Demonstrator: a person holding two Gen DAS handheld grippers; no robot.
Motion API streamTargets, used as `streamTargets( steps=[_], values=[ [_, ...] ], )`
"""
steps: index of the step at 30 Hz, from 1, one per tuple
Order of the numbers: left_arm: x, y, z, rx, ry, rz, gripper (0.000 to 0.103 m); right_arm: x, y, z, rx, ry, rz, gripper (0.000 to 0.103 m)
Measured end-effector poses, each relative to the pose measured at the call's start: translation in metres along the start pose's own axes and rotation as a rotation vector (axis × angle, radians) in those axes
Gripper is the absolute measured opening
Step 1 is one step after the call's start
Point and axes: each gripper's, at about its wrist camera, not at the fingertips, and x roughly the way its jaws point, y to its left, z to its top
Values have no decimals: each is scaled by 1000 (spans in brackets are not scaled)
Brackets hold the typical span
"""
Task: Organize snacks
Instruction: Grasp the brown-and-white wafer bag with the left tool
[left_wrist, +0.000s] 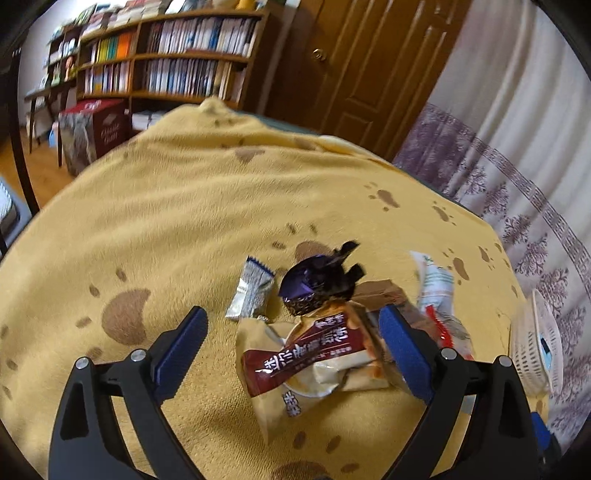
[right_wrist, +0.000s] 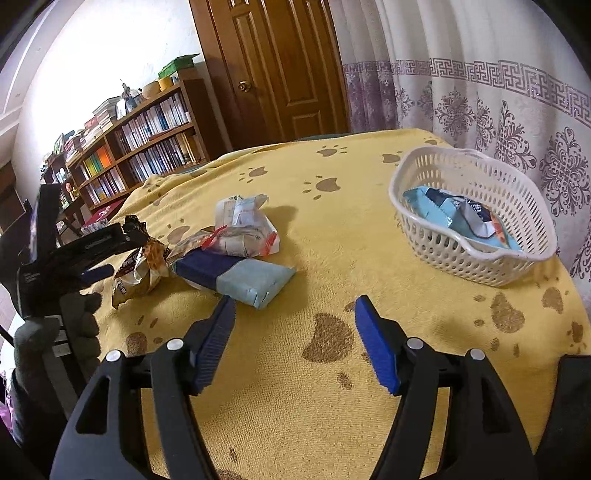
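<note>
A heap of snack packets lies on the yellow paw-print blanket (left_wrist: 184, 221). My left gripper (left_wrist: 293, 328) is open wide over the heap, and a beige and brown packet (left_wrist: 314, 354) lies between its blue fingers with neither pad pressing on it. Just beyond are a silver packet (left_wrist: 251, 291), a purple wrapped sweet (left_wrist: 314, 284) and a white packet (left_wrist: 436, 291). My right gripper (right_wrist: 295, 314) is open above bare blanket, with nothing between its fingers. A blue bar packet (right_wrist: 236, 273) lies ahead to its left. The white basket (right_wrist: 443, 258) at the right holds light blue packets (right_wrist: 454, 218).
A gloved hand (right_wrist: 55, 332) holds the left gripper at the left edge of the right wrist view. The basket (left_wrist: 532, 343) stands near the blanket's right edge, by a patterned curtain (right_wrist: 517, 129). A bookshelf (left_wrist: 166, 62) and a wooden door (right_wrist: 280, 66) are behind.
</note>
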Motion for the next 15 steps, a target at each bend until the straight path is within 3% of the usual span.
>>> streamTargets(
  steps=[15],
  values=[
    [25,-1,-14,10,70,-45,97,13,6,-8,-9,39,13,69]
  ],
)
